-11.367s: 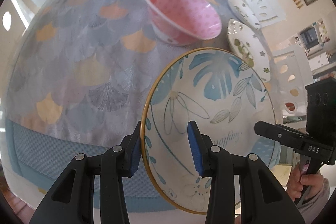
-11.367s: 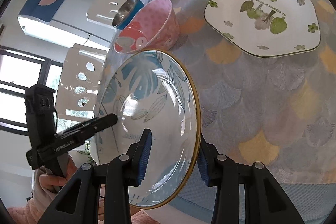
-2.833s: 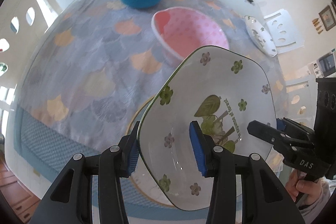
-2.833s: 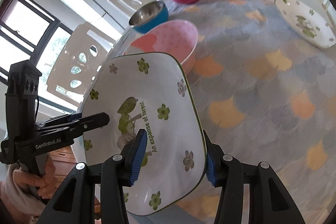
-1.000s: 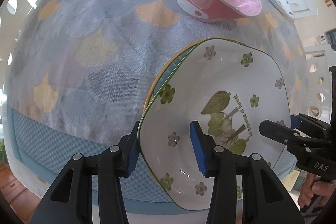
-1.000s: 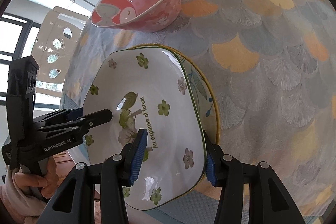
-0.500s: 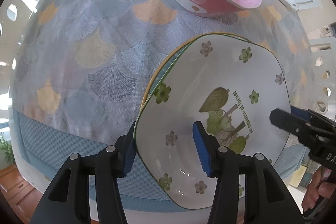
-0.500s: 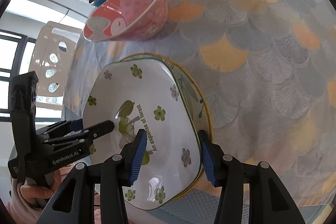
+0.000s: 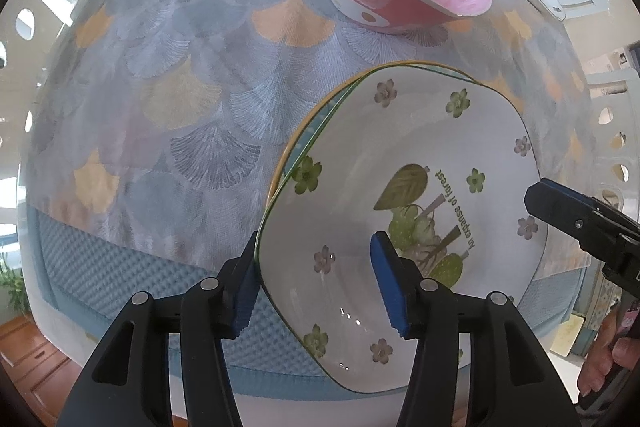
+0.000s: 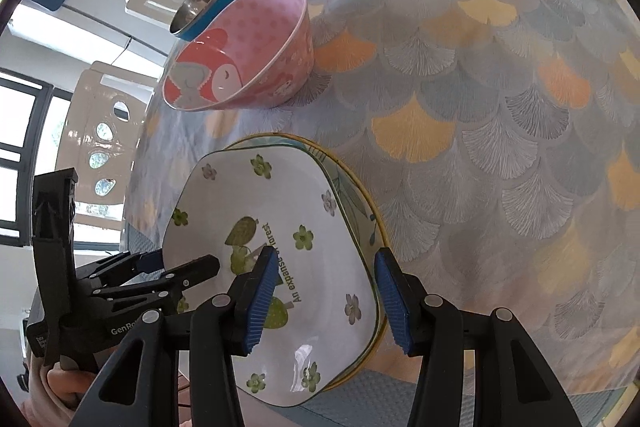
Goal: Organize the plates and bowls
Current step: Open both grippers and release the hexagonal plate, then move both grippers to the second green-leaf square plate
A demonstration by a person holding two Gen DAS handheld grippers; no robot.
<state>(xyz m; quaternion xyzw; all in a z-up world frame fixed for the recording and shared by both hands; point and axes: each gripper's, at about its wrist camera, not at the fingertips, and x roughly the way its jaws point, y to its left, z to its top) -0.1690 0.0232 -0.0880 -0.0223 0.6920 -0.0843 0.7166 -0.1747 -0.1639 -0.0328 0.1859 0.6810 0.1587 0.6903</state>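
Flower-print plate (image 9: pixel 420 163) marked "An expanse of forest" is stacked on yellow-rimmed plate (image 10: pixel 360 199). Left claw (image 9: pixel 320 283) is opening astride its rim; right claw (image 10: pixel 326 301) spread, rim between pads. "GenRo" is legible on left claw.

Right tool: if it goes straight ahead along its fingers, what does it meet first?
Most likely the green-flower plate, whose rim lies between the right tool fingers, stacked on the yellow-rimmed plate. Depth is unclear.
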